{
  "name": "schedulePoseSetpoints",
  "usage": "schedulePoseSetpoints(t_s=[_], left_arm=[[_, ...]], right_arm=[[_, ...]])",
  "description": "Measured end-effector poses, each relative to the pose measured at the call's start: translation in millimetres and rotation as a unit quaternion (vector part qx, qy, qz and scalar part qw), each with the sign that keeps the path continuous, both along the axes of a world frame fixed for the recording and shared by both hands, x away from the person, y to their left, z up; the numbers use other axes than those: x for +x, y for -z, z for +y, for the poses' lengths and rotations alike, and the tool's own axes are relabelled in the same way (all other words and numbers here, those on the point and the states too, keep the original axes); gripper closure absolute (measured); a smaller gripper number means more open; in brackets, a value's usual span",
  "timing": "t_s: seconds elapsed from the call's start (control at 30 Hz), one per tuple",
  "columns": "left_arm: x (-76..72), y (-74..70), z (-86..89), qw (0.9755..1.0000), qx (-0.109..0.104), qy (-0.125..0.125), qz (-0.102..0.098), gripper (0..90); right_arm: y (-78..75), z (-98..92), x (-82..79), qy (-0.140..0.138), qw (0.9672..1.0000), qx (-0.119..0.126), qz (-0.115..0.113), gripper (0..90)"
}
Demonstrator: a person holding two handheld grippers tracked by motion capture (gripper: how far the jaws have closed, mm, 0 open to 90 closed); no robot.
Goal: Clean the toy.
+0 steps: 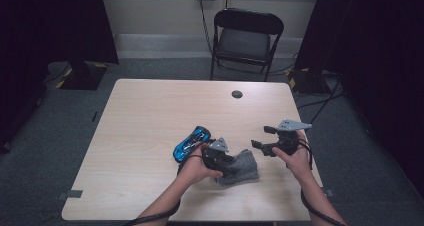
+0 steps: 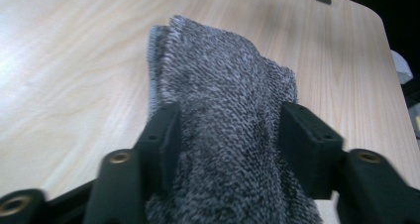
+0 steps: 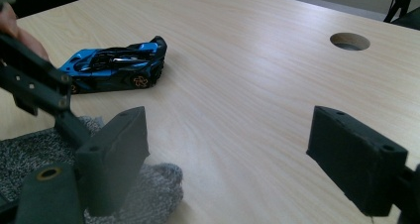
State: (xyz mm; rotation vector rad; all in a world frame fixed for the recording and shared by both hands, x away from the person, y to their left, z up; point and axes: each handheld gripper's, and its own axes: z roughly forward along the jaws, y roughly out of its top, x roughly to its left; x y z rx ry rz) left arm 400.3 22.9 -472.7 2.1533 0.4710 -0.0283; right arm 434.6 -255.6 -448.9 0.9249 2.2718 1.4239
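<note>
Grey cloth (image 2: 228, 100), a knitted, towel-like piece, lies bunched on the table (image 1: 150, 111) directly between the jaws of the left gripper (image 1: 226, 162). In the left gripper view the two black jaws flank it on either side, the fabric rising in a ridge between them. They stand spread to about the width of that ridge, and I cannot tell for sure whether the pads press it; it looks more like a loosened hold than a pinch, with the cloth resting on the table under its own weight.

Judging from this, the cloth appears to have been set down, or is about to be regripped; it is crumpled rather than laid flat or neatly folded, so whatever tidying or wiping is intended seems unfinished.

Off to the side of the cloth, the right gripper (image 1: 261, 137) hangs just above the table with its jaws wide apart and nothing between them, near the cloth's edge but not touching it.

Beyond the left gripper, close to its far side, sits a blue toy car (image 1: 192, 143), apart from the cloth.
</note>
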Motion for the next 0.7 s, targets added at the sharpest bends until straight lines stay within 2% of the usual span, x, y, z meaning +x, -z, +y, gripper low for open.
schedulePoseSetpoints(t_s=[0.13,0.2,0.27,0.4,0.47,0.53,0.7], left_arm=[[-11.3,-9.0,12.4,0.9999,-0.003,-0.008,-0.011,36.5],[-19.4,-8.6,16.9,0.9998,0.006,-0.010,-0.013,33.9],[-27.9,-4.4,20.9,0.9997,0.005,-0.013,-0.019,33.6],[-40.4,10.3,26.4,0.9991,0.021,-0.030,-0.021,31.0],[-38.6,14.6,25.7,0.9987,0.028,-0.031,-0.029,32.1],[-34.1,14.1,25.9,0.9982,0.027,-0.042,-0.033,33.7],[-8.7,7.0,29.7,0.9945,0.041,-0.079,-0.055,33.7]], right_arm=[[-0.2,4.6,-4.6,-0.010,0.9999,0.003,-0.001,15.1],[0.0,8.4,-6.4,-0.019,0.9998,0.000,-0.002,15.4],[0.5,13.3,-8.3,-0.027,0.9996,0.002,-0.001,15.5],[3.4,22.7,-11.7,-0.045,0.9990,0.000,0.000,16.1],[5.3,27.7,-13.8,-0.056,0.9984,0.001,0.003,16.2],[7.1,32.0,-15.9,-0.069,0.9976,0.000,0.004,17.0],[11.9,41.1,-21.2,-0.107,0.9942,-0.004,0.009,19.9]])
